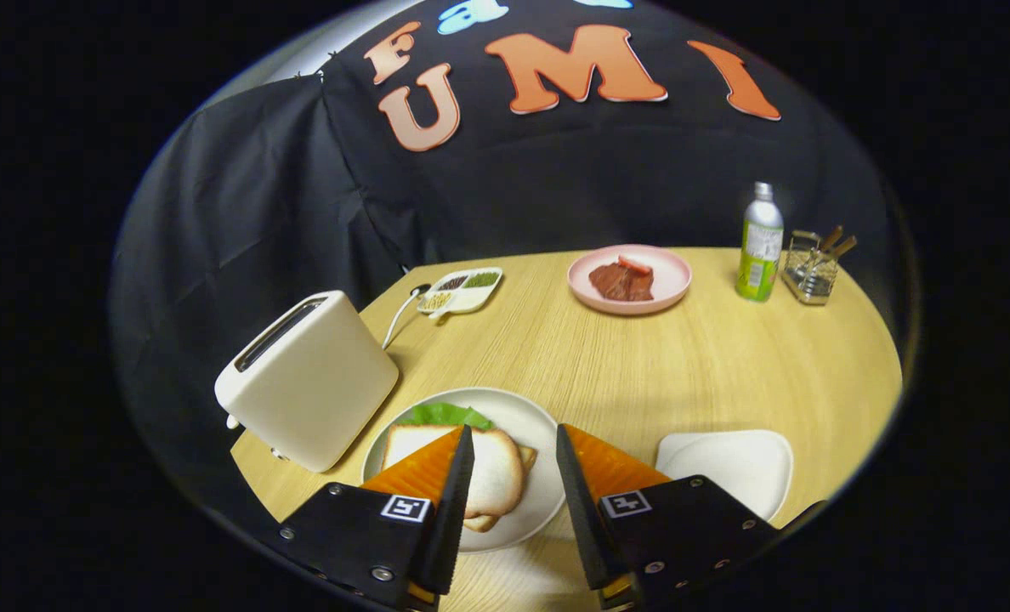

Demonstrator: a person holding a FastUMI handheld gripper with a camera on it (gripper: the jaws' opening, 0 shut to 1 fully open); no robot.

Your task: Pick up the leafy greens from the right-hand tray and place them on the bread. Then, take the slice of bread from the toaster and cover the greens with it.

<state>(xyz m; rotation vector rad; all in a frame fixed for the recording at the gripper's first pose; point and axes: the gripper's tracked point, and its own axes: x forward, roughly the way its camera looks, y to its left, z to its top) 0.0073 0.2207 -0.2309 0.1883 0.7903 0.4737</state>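
One bread slice (492, 472) covers the greens (441, 416), whose leaf pokes out at 11 o'clock, on one round plate (522, 416) under the gripper (513, 442), fingers wide apart and empty, with one toaster (309, 391) at 9 o'clock and one tray (730, 463) at 3 o'clock on the worktop (641, 365).

Green leaves (443, 415) under pale bread (492, 469); pink plate (629, 279).
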